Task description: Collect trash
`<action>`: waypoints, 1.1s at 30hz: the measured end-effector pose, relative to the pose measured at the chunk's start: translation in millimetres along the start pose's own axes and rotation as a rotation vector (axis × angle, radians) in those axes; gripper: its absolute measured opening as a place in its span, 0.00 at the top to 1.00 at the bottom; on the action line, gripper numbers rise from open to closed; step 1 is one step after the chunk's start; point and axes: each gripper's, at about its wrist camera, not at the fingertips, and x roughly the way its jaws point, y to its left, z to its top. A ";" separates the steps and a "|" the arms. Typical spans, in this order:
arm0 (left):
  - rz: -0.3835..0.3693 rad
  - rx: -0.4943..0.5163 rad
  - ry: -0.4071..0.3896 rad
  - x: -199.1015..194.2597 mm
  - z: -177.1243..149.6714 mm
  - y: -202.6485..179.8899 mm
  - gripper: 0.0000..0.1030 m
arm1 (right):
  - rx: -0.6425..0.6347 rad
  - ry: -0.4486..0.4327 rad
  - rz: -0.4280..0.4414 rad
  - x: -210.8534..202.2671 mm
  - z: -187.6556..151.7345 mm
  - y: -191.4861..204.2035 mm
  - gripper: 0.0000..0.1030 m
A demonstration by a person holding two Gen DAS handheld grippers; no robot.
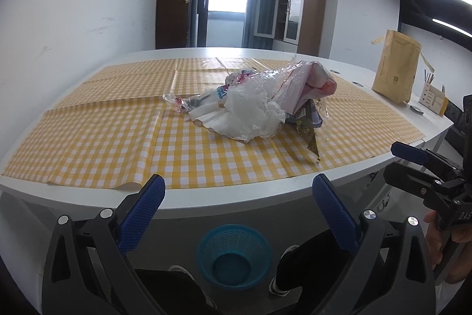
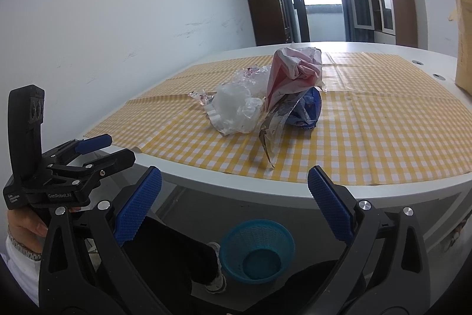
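Note:
A pile of trash (image 1: 259,105) lies on the yellow checked tablecloth (image 1: 118,143): crumpled clear plastic, a white paper plate, a pink bag and dark snack wrappers. It also shows in the right wrist view (image 2: 265,96). A blue mesh wastebasket (image 1: 233,254) stands on the floor below the table's near edge, also in the right wrist view (image 2: 256,251). My left gripper (image 1: 239,188) is open and empty, held short of the table edge. My right gripper (image 2: 234,182) is open and empty, beside it. Each gripper shows in the other's view, the right (image 1: 413,164) and the left (image 2: 109,148).
A brown paper bag (image 1: 396,70) stands at the table's far right, with a small pen holder (image 1: 430,96) beside it. The white table edge (image 2: 265,191) runs just ahead of both grippers. The person's legs and shoes (image 1: 283,282) flank the basket. Cabinets stand at the back.

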 end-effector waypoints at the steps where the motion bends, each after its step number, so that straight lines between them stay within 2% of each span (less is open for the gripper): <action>1: -0.002 -0.004 -0.002 -0.5 -0.4 0.7 0.05 | -0.001 0.000 0.000 0.1 0.0 0.0 0.08; 9: -0.011 -0.049 -0.020 -4.6 1.1 8.6 0.05 | 0.006 -0.003 -0.003 -0.8 -0.2 -1.8 0.08; 22: -0.001 -0.066 -0.023 -3.6 2.3 14.8 0.05 | 0.014 -0.010 -0.009 -1.1 0.3 -2.9 0.08; 29: 0.017 -0.071 -0.041 2.6 17.4 23.6 0.05 | -0.026 -0.031 -0.061 2.1 20.9 -6.3 0.08; 33: 0.004 -0.045 -0.050 12.4 30.7 19.3 0.05 | -0.013 -0.035 -0.062 12.1 36.0 -15.0 0.08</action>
